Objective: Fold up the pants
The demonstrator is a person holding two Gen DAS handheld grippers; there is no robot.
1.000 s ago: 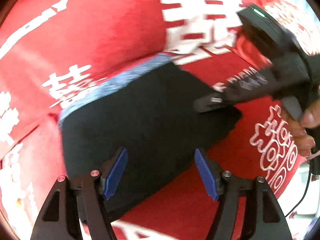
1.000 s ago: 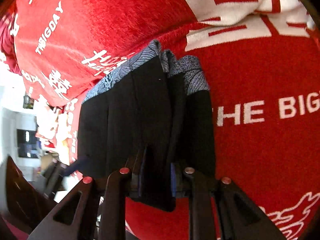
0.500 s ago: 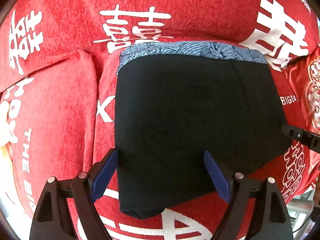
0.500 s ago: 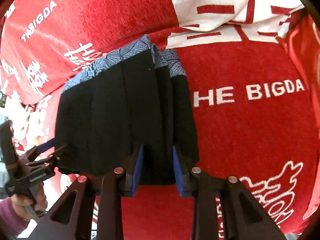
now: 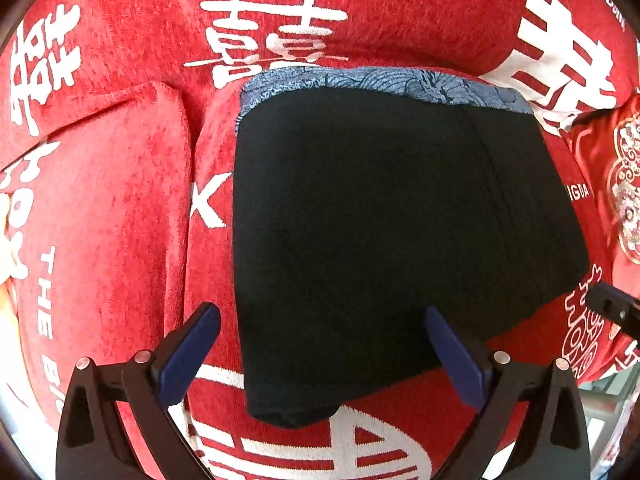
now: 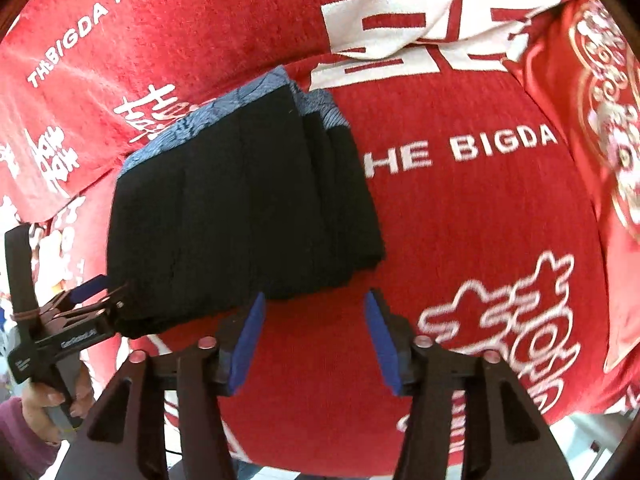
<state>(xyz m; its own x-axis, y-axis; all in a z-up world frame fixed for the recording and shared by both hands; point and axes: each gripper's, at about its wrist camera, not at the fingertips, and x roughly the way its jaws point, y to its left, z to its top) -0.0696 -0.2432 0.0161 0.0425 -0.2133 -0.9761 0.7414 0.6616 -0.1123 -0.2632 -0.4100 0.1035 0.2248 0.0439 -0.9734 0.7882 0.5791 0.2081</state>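
The black pants (image 5: 384, 232) lie folded in a compact rectangle on the red cover, with a blue-grey patterned waistband (image 5: 380, 82) at the far edge. They also show in the right wrist view (image 6: 240, 208), several layers stacked. My left gripper (image 5: 320, 356) is open and empty, its blue pads astride the near edge of the pants. My right gripper (image 6: 314, 340) is open and empty, just clear of the pants' near edge. The left gripper also shows in the right wrist view (image 6: 96, 292), at the pants' left corner.
A red cover with white characters and "THE BIGDAY" lettering (image 6: 460, 148) drapes the whole surface. A red cushion with gold embroidery (image 6: 612, 100) lies at the right. The cover's edge drops off at the near right (image 5: 612, 384).
My right gripper has opened and let go of the pants, backing off slightly. My left gripper stays open and has swung to face the pants squarely.
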